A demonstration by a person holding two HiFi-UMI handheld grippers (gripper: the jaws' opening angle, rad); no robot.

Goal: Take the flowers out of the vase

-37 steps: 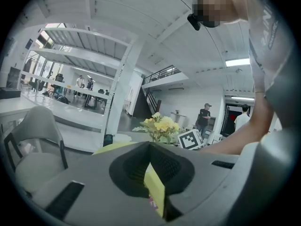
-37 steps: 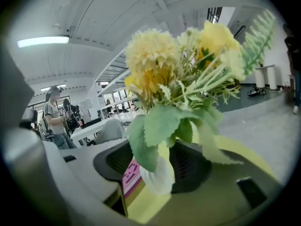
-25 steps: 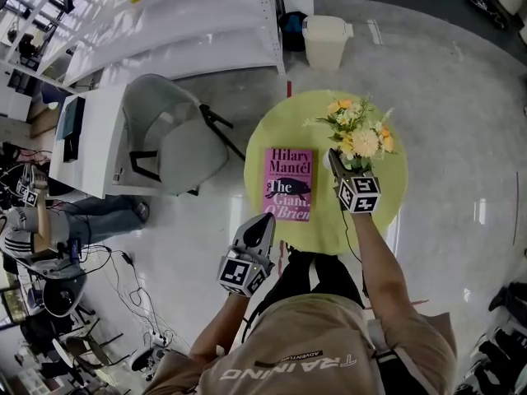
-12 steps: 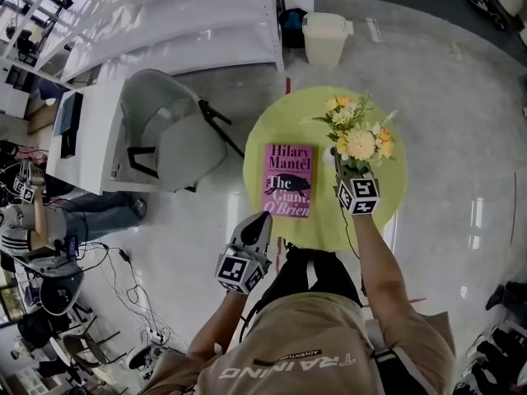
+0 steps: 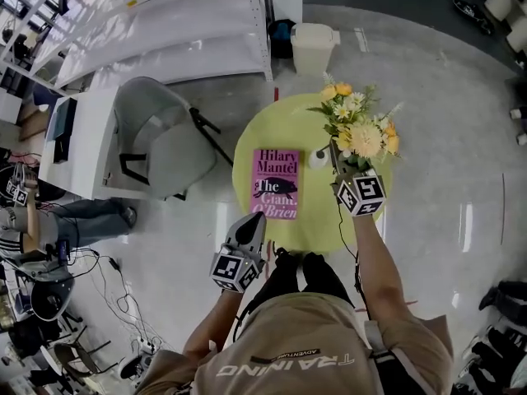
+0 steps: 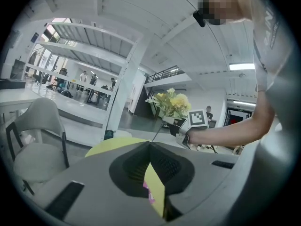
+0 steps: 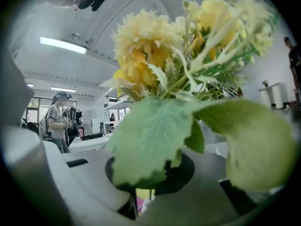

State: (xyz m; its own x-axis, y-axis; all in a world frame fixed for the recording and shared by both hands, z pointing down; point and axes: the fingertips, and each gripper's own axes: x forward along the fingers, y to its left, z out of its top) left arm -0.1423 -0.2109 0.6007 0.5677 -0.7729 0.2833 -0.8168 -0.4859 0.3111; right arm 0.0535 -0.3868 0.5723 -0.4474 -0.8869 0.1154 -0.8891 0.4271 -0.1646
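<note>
Right gripper (image 5: 335, 160) clamps one flower bunch (image 5: 359, 128); left gripper (image 5: 256, 219) closed; one vase (image 5: 319, 158), one book (image 5: 275, 183).

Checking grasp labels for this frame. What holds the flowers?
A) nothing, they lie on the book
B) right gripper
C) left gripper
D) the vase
B: the right gripper is shut on the stems of the flowers. The white vase stands apart on the yellow table with its mouth bare, and the left gripper holds nothing near the table's edge.
</note>
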